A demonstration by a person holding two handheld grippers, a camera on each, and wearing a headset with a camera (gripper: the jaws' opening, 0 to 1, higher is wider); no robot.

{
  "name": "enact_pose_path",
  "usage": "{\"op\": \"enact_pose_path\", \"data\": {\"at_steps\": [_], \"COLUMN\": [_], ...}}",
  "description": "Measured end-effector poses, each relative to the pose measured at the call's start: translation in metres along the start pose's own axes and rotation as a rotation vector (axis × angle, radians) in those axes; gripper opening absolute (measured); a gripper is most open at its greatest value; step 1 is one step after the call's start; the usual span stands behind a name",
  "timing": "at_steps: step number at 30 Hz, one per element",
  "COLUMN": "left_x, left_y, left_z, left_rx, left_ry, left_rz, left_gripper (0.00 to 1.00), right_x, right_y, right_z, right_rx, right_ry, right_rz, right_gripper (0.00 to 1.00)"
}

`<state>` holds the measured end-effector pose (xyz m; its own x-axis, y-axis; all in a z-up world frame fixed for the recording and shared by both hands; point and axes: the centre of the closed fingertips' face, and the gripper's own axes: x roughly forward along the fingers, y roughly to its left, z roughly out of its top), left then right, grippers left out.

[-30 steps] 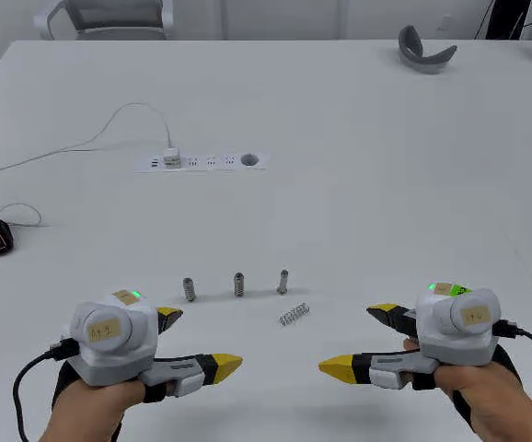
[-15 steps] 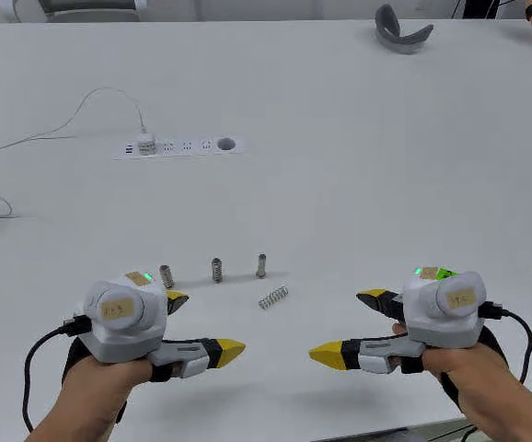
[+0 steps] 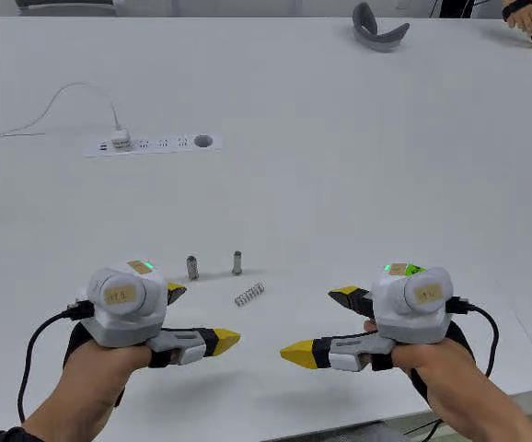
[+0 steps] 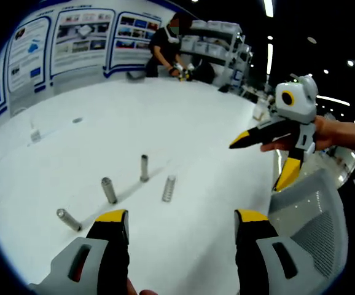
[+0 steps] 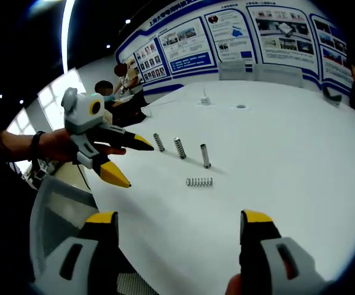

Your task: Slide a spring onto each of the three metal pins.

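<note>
Left gripper (image 3: 202, 315) and right gripper (image 3: 314, 322), jaws spread wide, near the table's (image 3: 386, 166) front edge.
A loose spring (image 3: 248, 294) lies between them beside a pin (image 3: 237, 262), open table all round.

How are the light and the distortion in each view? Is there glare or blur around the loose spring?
Head view: even bright light, the white table almost washed out, soft shadows under the left gripper and right gripper, loose spring sharp. Left gripper view: strong fisheye bending, ceiling lamps glaring at upper right. Right gripper view: same bending, one bright streak at upper left.
</note>
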<state>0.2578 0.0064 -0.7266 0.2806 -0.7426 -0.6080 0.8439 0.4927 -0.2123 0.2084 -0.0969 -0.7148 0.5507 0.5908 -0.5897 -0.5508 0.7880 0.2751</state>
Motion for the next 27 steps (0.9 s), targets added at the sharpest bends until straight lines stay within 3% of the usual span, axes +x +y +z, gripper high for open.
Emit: {"op": "enact_pose_path", "data": {"at_steps": [5,11,19,27], "left_x": [0.007,0.016,0.030,0.048], "left_y": [-0.002,0.000,0.011,0.012], "left_z": [-0.004,-0.001,0.002,-0.001], "left_rx": [0.013,0.038,0.038,0.037], "left_ry": [0.019,0.030,0.044,0.056], "left_rz": [-0.013,-0.016,0.002,-0.006], "left_gripper": [0.71,0.69,0.61,0.52], "right_x": [0.000,-0.001,-0.003,-0.003], "right_y": [0.004,0.007,0.009,0.011], "right_z": [0.001,0.004,0.005,0.003], "right_rx": [0.001,0.001,0.004,0.011], "right_ry": [-0.006,-0.009,-0.009,-0.005], "right_rz": [0.005,0.008,0.012,0.018], "right_gripper": [0.83,0.83,0.83,0.82]}}
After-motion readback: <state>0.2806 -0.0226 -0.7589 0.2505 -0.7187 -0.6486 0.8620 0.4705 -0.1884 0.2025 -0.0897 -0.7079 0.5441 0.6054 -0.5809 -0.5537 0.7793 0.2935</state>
